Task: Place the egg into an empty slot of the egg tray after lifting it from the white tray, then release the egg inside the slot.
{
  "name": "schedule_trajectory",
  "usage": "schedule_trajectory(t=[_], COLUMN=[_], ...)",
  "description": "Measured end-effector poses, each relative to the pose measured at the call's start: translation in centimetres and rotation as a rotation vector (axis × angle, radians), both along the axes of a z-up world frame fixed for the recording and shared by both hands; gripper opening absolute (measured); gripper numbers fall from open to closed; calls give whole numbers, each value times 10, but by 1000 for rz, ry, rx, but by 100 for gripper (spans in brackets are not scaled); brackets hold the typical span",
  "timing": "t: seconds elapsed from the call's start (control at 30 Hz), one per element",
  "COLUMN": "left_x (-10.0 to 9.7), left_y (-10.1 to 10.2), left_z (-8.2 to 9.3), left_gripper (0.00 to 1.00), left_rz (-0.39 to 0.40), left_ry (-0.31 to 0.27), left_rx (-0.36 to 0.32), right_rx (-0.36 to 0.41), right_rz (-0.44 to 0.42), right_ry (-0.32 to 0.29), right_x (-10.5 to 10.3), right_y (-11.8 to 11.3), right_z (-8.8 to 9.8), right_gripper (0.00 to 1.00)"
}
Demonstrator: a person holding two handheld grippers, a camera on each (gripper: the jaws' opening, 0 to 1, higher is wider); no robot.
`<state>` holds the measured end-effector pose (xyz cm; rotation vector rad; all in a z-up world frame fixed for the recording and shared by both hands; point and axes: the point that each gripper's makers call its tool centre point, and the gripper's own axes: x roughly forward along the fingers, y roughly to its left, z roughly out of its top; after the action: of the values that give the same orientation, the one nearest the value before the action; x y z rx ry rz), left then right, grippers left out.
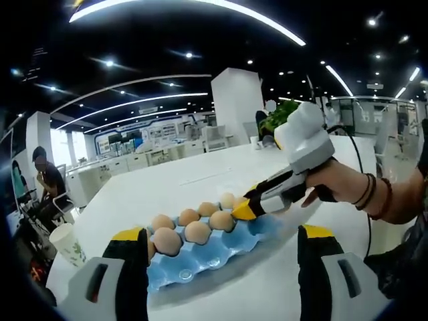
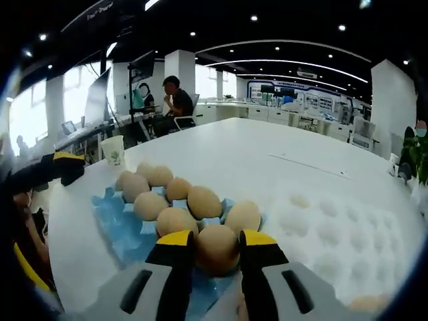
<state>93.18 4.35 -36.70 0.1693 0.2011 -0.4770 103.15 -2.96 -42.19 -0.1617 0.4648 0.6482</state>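
Right gripper [image 2: 215, 249] jaws are pinching the egg [image 2: 217, 249] by its sides, right over the blue egg tray [image 2: 120, 224]. It's light, smooth, crackable, so go gentle. Beyond, the left gripper [image 1: 224, 244] jaws hang spread, holding nothing.

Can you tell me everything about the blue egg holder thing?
The blue egg tray lies flat on the white table. It looks like thin moulded plastic or pulp, with rounded cups and little peaks between them. Brown eggs sit in most of its cups, while a few cups on the side facing the left tool are empty. The right tool holds one more egg between its yellow-tipped jaws at the tray's edge, just over a slot.
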Motion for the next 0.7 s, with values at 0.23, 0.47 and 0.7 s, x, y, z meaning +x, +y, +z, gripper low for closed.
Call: schedule_trajectory(t=[0.23,0.47,0.7], left_x=[-1,1,1], left_y=[0,1,-5], left_z=[-1,-2,4], left_gripper=[95,95,96], left_rz=[-2,4,-12], left_ry=[8,10,-10], left_rx=[2,4,-40], right_rx=[2,47,85], right_rz=[-7,-1,-29], right_ry=[3,-82,-133], right_x=[1,3,2], right_y=[-1,-3,-18], right_z=[1,18,33], right_gripper=[27,33,49])
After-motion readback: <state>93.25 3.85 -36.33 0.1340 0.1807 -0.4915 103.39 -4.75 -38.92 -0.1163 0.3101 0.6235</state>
